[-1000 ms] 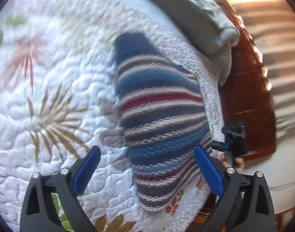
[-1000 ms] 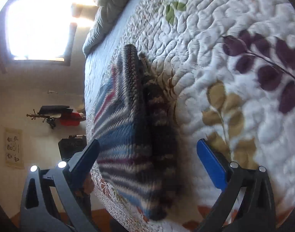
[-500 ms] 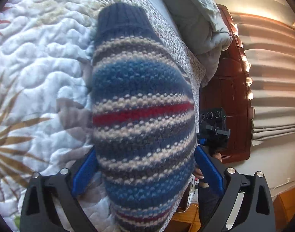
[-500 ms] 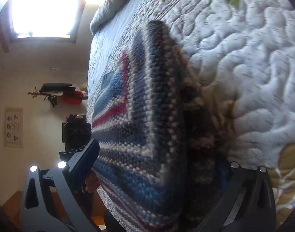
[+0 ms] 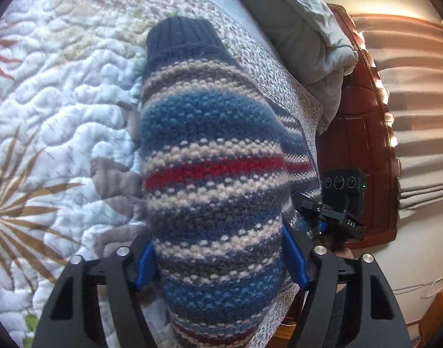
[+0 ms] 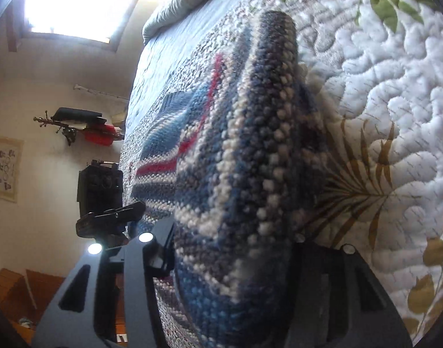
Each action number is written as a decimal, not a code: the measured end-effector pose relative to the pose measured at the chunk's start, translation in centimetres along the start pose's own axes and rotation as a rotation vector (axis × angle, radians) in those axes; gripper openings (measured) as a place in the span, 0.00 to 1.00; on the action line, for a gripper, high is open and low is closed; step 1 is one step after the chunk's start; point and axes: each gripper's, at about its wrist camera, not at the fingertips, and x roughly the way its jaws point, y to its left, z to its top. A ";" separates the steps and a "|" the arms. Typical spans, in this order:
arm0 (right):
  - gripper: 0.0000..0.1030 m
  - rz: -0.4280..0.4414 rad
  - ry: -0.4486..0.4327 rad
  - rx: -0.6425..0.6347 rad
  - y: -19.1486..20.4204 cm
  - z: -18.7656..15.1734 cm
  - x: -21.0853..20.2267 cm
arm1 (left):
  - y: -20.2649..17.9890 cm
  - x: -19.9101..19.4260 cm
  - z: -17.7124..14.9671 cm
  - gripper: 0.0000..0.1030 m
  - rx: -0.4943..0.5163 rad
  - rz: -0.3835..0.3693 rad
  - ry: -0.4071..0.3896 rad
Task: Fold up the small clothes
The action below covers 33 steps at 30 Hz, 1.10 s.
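Moved in since a second ago: 1 striped knit garment (image 5: 218, 191), then small and clear ahead of both sets of tongs, now fills the space between them in both wrist views. Left gripper (image 5: 220, 258) angled down toward the bed, jaws closing from wide apart, blue pads (image 5: 294, 258) now against both flanks of a bulging knit fold with the navy ribbed cuff (image 5: 182, 39) pointing away toward the far end. Right gripper (image 6: 233, 249) also tilted downward and rolled over, jaws closing too, knit bunched thick between them; left finger's dark pad (image 6: 163, 243) at the wool's edge, the opposite pad hidden under cloth, so contact on that side cannot be told. Counted: 1 garment, 2 grippers, 1 white quilted bedspread (image 5: 62, 101) printed with tan and green leaves, 1 grey pillow or duvet roll (image 5: 302, 29) at the far end, 1 dark wooden headboard (image 5: 363, 133), 1 bright window (image 6: 73, 3) in the right view. Lying on the quilt near the bed's edge, garment partly lifted into a ridge. Seen beside each gripper: the other's black camera block (image 5: 341, 185).
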 end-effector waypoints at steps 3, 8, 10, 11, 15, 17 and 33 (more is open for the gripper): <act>0.45 -0.016 -0.016 -0.036 2.8 -0.9 -0.3 | -1.2 -2.2 -0.6 0.69 0.023 0.000 -0.021; 0.45 0.013 -0.041 -0.104 9.5 -3.9 0.3 | -2.6 -7.9 -2.9 0.69 0.075 0.018 -0.047; 0.45 0.031 -0.049 -0.130 12.2 -5.3 0.9 | -3.1 -11.0 -4.3 0.69 0.091 0.027 -0.065; 0.45 0.045 -0.054 -0.144 13.7 -6.1 1.4 | -3.3 -12.4 -5.0 0.69 0.097 0.031 -0.076; 0.45 0.077 -0.059 -0.191 18.9 -9.4 3.9 | -3.2 -18.4 -9.2 0.69 0.109 0.052 -0.118; 0.45 0.092 -0.054 -0.212 21.4 -11.5 5.5 | -2.7 -20.8 -11.4 0.69 0.102 0.058 -0.132; 0.45 0.063 0.078 -0.230 25.6 -25.4 20.5 | 11.9 -27.7 -26.6 0.69 0.016 0.109 -0.170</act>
